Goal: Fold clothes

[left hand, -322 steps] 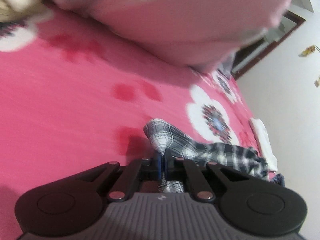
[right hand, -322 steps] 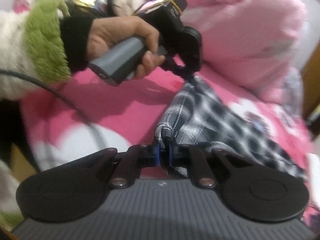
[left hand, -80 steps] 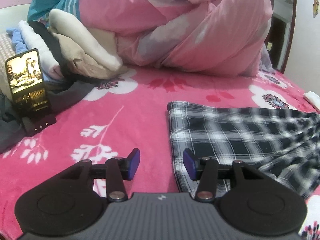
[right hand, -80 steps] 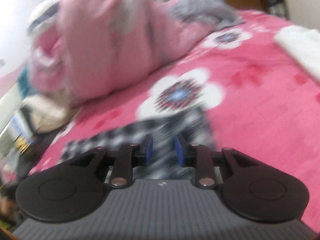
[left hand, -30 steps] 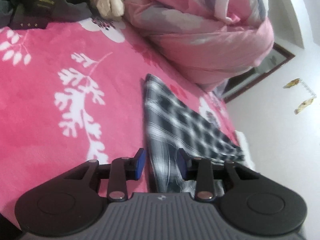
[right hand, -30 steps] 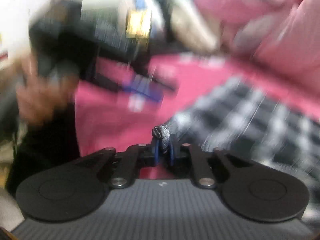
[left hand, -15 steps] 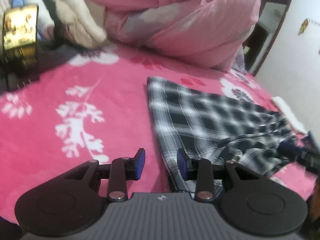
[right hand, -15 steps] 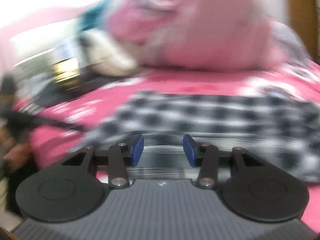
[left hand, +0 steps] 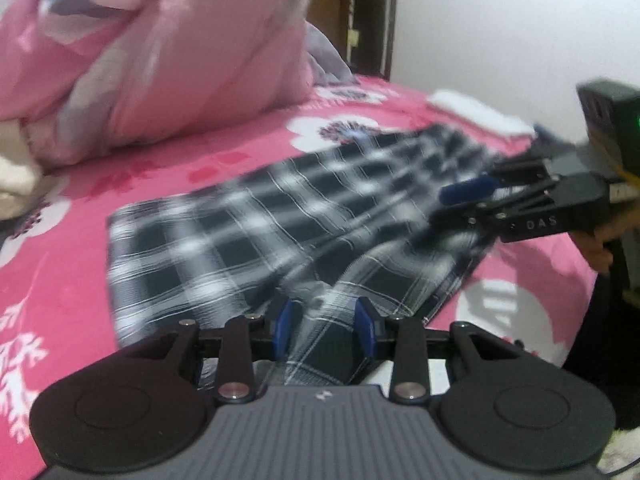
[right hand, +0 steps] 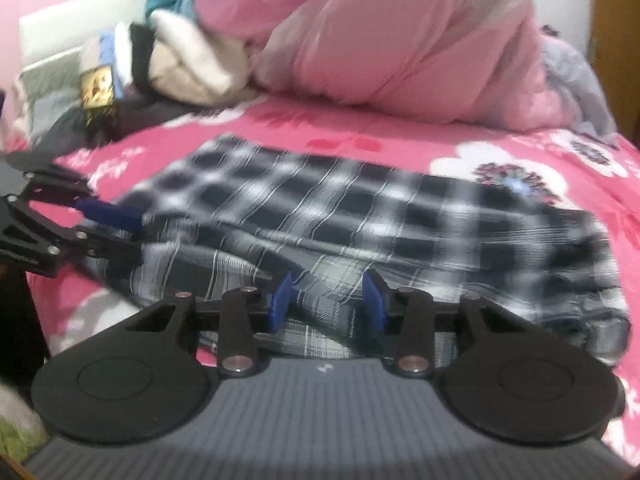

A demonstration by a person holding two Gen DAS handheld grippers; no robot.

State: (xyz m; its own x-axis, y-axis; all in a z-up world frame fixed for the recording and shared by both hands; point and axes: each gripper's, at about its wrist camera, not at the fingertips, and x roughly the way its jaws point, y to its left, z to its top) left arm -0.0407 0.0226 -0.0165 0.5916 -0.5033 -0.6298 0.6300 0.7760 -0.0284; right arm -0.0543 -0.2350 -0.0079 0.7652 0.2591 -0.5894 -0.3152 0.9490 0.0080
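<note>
A black-and-white plaid garment point(left hand: 280, 216) point(right hand: 360, 208) lies spread across the pink flowered bedspread, its near edge doubled over in loose folds. My left gripper point(left hand: 325, 326) is open, its blue pads over the garment's near edge. My right gripper point(right hand: 326, 296) is open too, low over the folded near hem. In the left wrist view the right gripper point(left hand: 472, 196) reaches in from the right, a hand holding it. In the right wrist view the left gripper point(right hand: 104, 216) comes in from the left at the garment's corner.
A big pink duvet point(left hand: 160, 60) point(right hand: 400, 40) is heaped at the back of the bed point(right hand: 360, 140). Piled clothes point(right hand: 192, 64) and a phone on a stand point(right hand: 98, 88) sit at the back left. A white folded cloth point(left hand: 476, 116) lies near the far edge, and a doorway point(left hand: 372, 20) is behind.
Both grippers have swung to the garment's near edge and face it side by side. The right gripper, shut on cloth one second ago, is open. The garment lies flatter and wider.
</note>
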